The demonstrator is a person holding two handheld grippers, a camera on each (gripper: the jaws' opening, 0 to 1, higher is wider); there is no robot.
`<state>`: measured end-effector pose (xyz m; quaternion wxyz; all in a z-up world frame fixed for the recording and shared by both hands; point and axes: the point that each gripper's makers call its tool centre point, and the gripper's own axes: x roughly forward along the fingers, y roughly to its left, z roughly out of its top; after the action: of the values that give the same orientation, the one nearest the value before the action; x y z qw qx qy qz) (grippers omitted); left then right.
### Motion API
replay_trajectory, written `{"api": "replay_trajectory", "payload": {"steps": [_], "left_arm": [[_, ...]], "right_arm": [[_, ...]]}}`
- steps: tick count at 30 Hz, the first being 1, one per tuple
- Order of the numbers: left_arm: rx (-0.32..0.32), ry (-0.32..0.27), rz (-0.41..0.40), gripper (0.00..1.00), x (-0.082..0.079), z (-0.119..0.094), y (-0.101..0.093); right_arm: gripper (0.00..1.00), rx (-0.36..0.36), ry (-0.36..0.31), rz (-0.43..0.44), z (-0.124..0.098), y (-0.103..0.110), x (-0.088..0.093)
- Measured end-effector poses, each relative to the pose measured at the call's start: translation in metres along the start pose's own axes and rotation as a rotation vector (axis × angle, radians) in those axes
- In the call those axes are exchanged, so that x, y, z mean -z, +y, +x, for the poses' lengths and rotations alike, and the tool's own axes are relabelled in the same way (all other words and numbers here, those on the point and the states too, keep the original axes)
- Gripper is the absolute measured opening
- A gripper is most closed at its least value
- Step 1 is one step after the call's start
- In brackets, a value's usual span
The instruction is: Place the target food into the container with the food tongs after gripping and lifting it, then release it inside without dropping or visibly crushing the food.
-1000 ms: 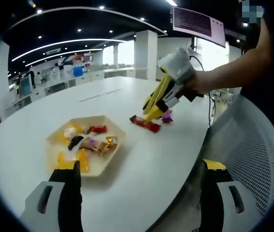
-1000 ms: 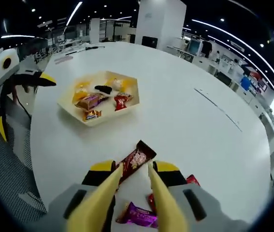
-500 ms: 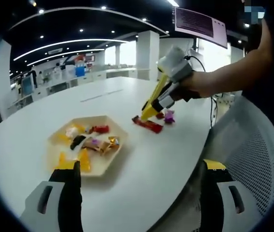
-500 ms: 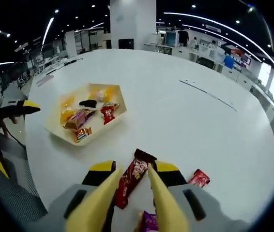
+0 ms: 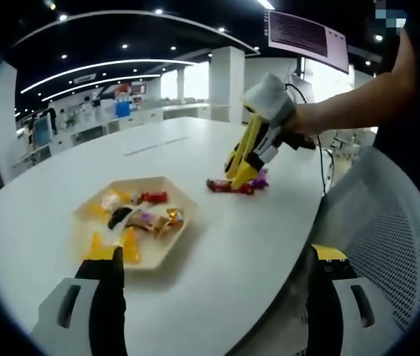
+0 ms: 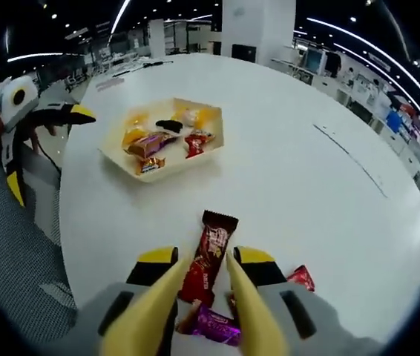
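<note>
A red candy bar lies on the white table, lengthwise between the yellow tongs of my right gripper. The tong tips press its two sides, and the bar still rests on the tabletop. From the left gripper view, a hand holds the right gripper tilted down onto the bar. The cream hexagonal tray holds several wrapped sweets and sits to the bar's left. My left gripper hangs wide open near the table's edge, with nothing between its fingers.
A purple sweet and a small red sweet lie close to the bar. A grey mesh chair stands at the table's edge. The left gripper shows at the left, beyond the tray.
The red bar has turned and slid a little toward the purple sweet with the tongs around it. The right gripper's view has swung. The left gripper has stayed put.
</note>
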<state>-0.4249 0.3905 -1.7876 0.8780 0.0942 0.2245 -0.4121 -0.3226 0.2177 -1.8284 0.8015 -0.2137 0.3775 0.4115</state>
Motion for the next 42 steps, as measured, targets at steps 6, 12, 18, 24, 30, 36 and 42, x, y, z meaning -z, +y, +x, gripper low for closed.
{"api": "replay_trajectory", "payload": {"steps": [6, 12, 18, 24, 30, 36, 42], "left_arm": [[0.003, 0.006, 0.002, 0.99, 0.001, 0.000, 0.000], [-0.005, 0.005, -0.002, 0.99, 0.001, 0.000, 0.001], [-0.003, 0.002, -0.002, 0.99, 0.000, 0.000, 0.001], [-0.003, 0.002, 0.001, 0.99, 0.000, 0.000, 0.000], [0.000, 0.002, 0.003, 0.99, 0.000, 0.000, 0.000], [0.011, -0.010, -0.007, 0.99, -0.002, 0.000, -0.002], [0.006, -0.017, -0.011, 0.99, -0.004, -0.001, -0.001]], "right_arm": [[0.30, 0.005, -0.036, 0.082, 0.006, 0.004, -0.006], [0.29, 0.025, -0.009, 0.076, 0.018, 0.003, 0.000], [0.24, 0.004, -0.020, 0.061, 0.016, 0.005, -0.001], [0.23, -0.005, 0.001, 0.043, 0.016, 0.005, -0.002], [0.23, -0.005, -0.005, 0.032, 0.010, -0.002, -0.011], [0.23, -0.011, -0.004, 0.000, 0.002, -0.010, -0.022], [0.24, -0.023, 0.003, -0.014, -0.009, -0.018, -0.032]]}}
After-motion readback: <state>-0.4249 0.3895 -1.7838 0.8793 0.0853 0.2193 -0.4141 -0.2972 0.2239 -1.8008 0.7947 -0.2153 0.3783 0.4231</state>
